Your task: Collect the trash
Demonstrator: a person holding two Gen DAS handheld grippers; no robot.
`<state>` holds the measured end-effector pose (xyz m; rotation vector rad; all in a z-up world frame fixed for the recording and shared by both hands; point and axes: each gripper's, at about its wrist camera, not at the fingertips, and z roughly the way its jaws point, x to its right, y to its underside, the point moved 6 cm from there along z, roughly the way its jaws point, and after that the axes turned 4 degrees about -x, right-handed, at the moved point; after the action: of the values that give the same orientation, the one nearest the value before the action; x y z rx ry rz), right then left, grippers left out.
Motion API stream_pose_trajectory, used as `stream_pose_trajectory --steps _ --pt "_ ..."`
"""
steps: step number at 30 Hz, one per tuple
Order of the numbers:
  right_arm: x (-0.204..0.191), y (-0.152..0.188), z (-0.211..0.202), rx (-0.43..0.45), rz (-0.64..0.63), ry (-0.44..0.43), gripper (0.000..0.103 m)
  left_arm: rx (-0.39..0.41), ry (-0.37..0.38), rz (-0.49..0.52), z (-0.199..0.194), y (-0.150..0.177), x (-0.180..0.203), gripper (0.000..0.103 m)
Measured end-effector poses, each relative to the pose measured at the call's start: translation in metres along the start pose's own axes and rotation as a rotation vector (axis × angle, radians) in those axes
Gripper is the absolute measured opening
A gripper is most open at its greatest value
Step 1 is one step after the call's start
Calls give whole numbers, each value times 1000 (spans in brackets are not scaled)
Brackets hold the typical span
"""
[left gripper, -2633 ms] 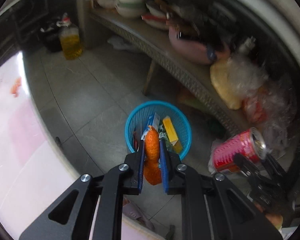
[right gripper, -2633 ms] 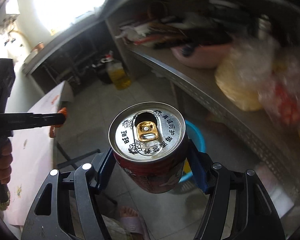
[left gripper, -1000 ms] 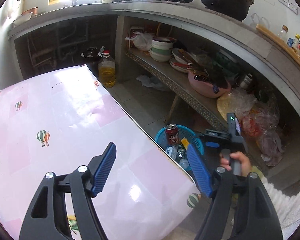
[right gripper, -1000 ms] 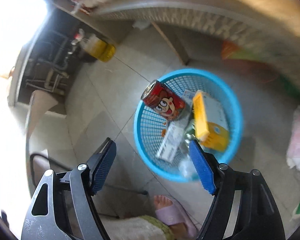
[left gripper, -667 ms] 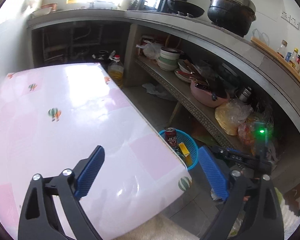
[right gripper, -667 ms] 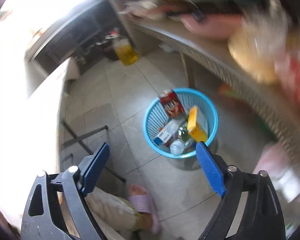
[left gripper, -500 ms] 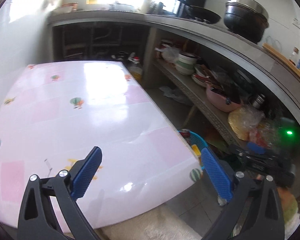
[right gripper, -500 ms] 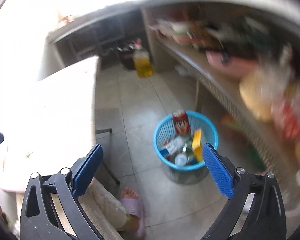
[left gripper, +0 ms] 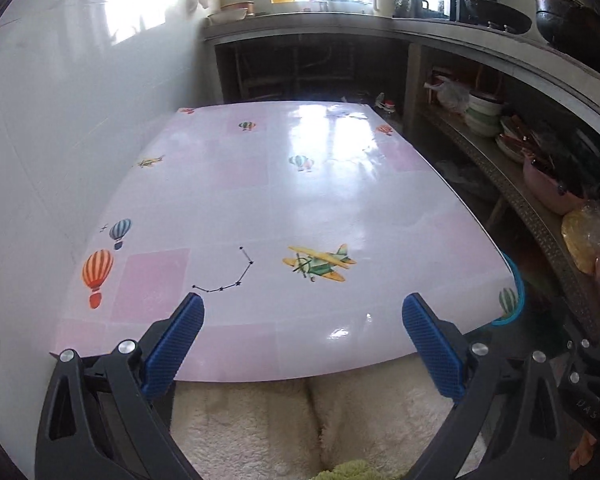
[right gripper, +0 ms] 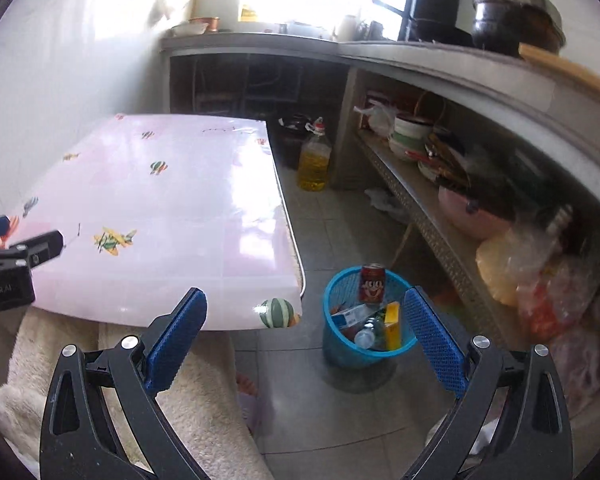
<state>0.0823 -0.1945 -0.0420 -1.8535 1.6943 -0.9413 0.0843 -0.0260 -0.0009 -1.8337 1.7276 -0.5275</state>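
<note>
The left gripper (left gripper: 302, 334) hangs over the near edge of the table (left gripper: 284, 200), its blue fingers (left gripper: 176, 340) spread wide with nothing between them. The table wears a glossy pink cloth printed with balloons and a small yellow plane (left gripper: 319, 263).

The right gripper (right gripper: 306, 330) is likewise spread wide and holds nothing; it looks down past the table's corner at the blue basket (right gripper: 340, 350) standing on the tiled floor, just beside that corner and in front of the low shelf (right gripper: 424, 216). The trash is in the basket: a red can (right gripper: 372, 283) upright against the far wall, a yellow carton (right gripper: 393, 325), a clear bottle (right gripper: 366, 334) and a flat pale box (its print too small to read). A jug of yellow oil (right gripper: 315, 160) stands on the floor farther back
</note>
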Motion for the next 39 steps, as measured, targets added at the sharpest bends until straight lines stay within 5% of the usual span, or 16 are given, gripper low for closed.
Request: stream_pose_trajectory --steps 8,20,39 --pt "21 7 -3 -44 60 58 95 -20 -39 -73 -2 2 -16 97" --pt "55 29 -3 -89 177 101 95 -17 -46 -12 -8 1 10 97" --pt "59 31 -3 -88 192 98 95 -52 -11 48 -6 8 38 97"
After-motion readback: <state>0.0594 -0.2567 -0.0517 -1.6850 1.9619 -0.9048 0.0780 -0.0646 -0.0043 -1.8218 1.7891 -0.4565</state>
